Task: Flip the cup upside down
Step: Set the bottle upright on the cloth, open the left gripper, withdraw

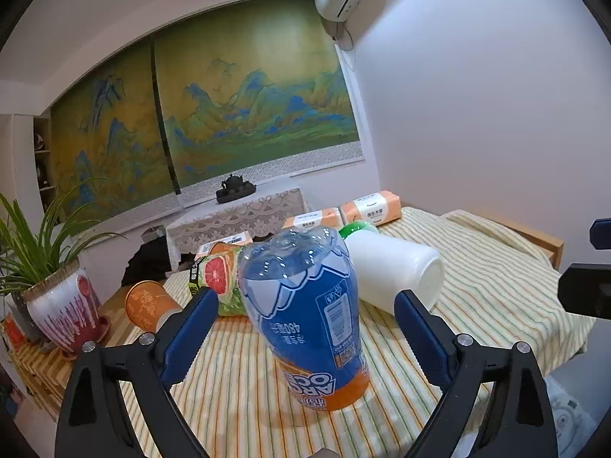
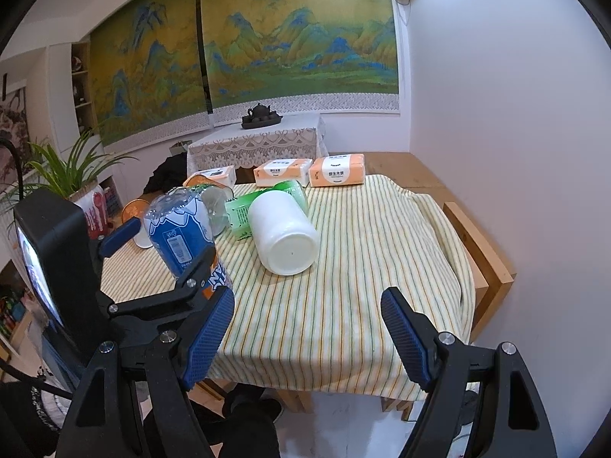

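Note:
A clear plastic cup [image 1: 305, 316] with a blue and orange label stands on the striped tablecloth [image 1: 236, 389] with its base up and its print upside down. My left gripper [image 1: 305, 297] is open, one blue pad on each side of the cup with a gap on both sides. The right wrist view shows the same cup [image 2: 179, 229] between the left gripper's fingers [image 2: 168, 242]. My right gripper [image 2: 307, 297] is open over the near part of the cloth, with nothing between its pads.
A white jar [image 2: 284, 236] lies on its side just behind the cup, beside a green cup [image 2: 267, 198]. An orange cup [image 1: 149, 305] and a grapefruit-print cup [image 1: 217, 274] lie to the left. Tissue packs [image 2: 336, 170] line the far edge. A potted plant [image 1: 61, 313] stands far left.

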Tool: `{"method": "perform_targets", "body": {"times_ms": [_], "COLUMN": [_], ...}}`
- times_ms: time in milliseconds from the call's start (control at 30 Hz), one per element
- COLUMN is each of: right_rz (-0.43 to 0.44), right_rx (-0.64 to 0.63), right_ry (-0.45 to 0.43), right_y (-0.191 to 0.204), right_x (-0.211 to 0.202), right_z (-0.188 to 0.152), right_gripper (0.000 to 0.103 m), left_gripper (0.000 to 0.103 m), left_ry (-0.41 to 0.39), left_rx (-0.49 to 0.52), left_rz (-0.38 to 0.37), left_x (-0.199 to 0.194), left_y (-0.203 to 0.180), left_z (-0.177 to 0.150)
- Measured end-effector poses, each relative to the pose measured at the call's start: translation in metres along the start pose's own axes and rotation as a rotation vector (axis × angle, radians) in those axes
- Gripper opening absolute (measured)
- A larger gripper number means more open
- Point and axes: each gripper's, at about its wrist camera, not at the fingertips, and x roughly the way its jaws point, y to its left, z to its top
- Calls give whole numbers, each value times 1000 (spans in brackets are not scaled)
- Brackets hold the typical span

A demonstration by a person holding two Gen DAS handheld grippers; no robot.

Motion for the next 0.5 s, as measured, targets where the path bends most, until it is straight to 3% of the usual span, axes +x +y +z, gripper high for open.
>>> {"method": "perform_targets", "body": {"times_ms": [500], "right_rz": [-7], "right_rx": [29], "right_ry": [-86], "right_y": [9], "right_x": [-9], "right_z": [5], "right_gripper": [81], "left_gripper": [102], "left_ry": [53], "left_rx": [-186], "left_rz": [-79], "left_x": [-48], "left_y": [61], "left_z": [19]}}
